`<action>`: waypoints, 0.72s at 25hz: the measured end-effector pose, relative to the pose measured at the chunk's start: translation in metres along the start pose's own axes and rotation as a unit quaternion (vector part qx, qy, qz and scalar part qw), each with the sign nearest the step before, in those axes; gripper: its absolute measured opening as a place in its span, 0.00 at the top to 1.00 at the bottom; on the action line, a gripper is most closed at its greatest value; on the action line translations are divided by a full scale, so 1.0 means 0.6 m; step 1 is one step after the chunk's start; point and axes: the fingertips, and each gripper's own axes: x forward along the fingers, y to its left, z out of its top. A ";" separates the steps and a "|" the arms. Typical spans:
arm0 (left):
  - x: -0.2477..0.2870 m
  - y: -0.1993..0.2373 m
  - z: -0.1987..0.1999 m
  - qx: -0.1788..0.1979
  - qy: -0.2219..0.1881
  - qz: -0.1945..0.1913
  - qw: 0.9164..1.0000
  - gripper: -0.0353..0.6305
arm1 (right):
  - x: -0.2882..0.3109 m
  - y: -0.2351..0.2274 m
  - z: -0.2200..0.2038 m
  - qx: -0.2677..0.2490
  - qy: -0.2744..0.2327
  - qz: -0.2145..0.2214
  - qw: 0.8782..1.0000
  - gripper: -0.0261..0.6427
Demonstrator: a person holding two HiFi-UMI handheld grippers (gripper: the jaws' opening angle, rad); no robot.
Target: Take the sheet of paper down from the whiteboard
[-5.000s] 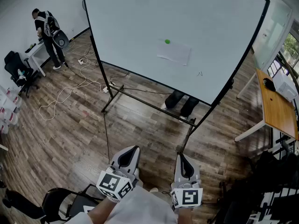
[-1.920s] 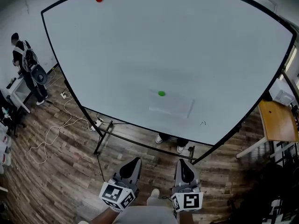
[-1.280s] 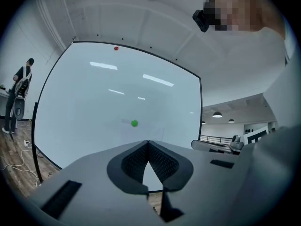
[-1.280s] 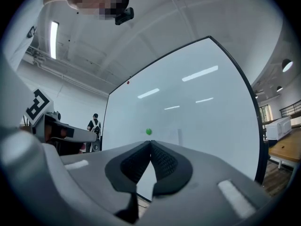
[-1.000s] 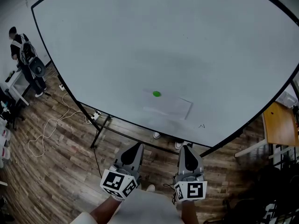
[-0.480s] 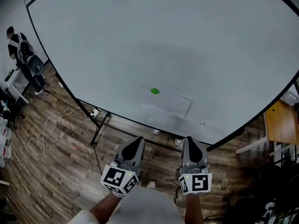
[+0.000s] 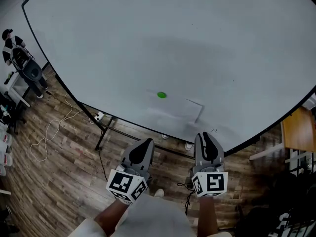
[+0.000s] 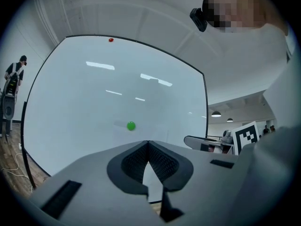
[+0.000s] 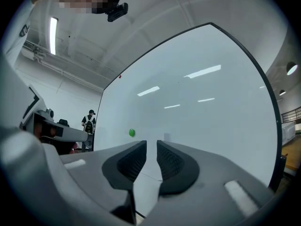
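Jaws stood closed on left gripper (image 7: 145,142), slightly parted on right gripper (image 7: 204,135), both empty; sheet of paper (image 7: 178,110) hung untouched on whiteboard (image 7: 148,38).

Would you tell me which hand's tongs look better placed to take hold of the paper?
Probably the right: the right tongs point at the sheet of paper's near corner, jaws slightly apart; the left tongs are shut, below the green magnet.
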 end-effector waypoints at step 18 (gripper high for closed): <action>0.061 0.018 0.000 0.001 0.011 -0.001 1.000 0.94 | 0.090 -0.049 -0.022 0.002 0.019 0.012 1.000 0.84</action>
